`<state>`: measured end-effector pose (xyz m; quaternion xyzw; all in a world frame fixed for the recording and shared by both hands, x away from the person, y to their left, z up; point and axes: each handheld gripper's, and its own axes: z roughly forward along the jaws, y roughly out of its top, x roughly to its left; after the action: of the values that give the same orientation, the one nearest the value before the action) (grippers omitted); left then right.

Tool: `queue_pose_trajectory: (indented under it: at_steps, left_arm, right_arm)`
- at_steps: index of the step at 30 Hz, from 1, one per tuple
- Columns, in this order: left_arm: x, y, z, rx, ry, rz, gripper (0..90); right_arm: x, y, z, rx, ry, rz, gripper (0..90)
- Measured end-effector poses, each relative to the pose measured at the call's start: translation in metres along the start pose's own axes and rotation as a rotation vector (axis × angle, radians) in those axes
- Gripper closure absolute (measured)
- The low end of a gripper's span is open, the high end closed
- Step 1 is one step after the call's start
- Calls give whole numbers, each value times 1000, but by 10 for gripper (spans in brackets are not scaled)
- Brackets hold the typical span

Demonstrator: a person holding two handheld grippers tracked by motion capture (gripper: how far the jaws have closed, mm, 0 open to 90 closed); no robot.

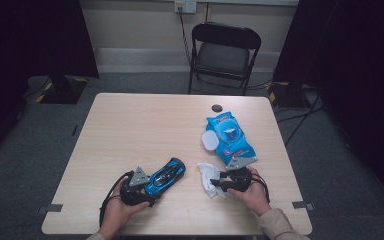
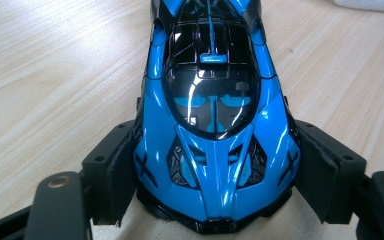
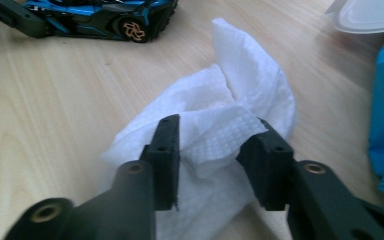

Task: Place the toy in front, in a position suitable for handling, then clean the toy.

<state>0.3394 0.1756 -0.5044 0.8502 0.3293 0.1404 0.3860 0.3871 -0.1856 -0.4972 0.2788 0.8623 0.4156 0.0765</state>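
High view: left tool (image 1: 151, 188) clamped across one end of the blue toy car (image 1: 167, 175), near the front left of the worktop (image 1: 140, 130); right tool (image 1: 215, 181) lowered over the crumpled white wipe (image 1: 205, 170) just beside the car, with the blue wipes pack (image 1: 230, 137) behind it, lid flipped open.

Left gripper view: pads (image 2: 122, 165) pressed on both flanks of the car, wheels on the wood, body level and steadied.

Right gripper view: jaws part open, set astride a raised fold of the wipe (image 3: 245, 90); no squeeze apparent, cloth slack on the wood.

Step in hand, as judged: car held ready for cleaning, wipe not yet gripped. Next move, as judged: closing on the raised fold rather than on the flat edge, lifting clear of the wood, then carrying leftward to the bodywork while keeping the left clamp firm.

Orientation of the car: long axis diagonal in the high view, from near left to far right; clamped end, apparently the nose, toward the person; far end aimed roughly at the pack. Upright, roof up.
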Motion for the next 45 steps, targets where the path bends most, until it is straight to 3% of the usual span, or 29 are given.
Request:
queue_pose_trajectory:
  at_steps: [5, 14, 19, 25, 39, 45]
  left_arm:
    - [0, 0, 0, 0, 0, 0, 256]
    - [0, 0, 0, 0, 0, 0, 256]
    - [0, 0, 0, 0, 0, 0, 256]
    - [0, 0, 0, 0, 0, 0, 256]
    - [0, 0, 0, 1, -1, 1, 255]
    - [0, 0, 0, 1, -2, 0, 255]
  right_arm:
    - [2, 0, 4, 20, -39, -10, 522]
    - [8, -2, 5, 18, -71, -26, 541]
    - [10, -2, 5, 13, -85, -19, 616]
    - [12, -1, 6, 17, -69, 2, 785]
    - [13, 1, 7, 23, -83, 57, 866]
    - [9, -1, 6, -1, -52, 117, 873]
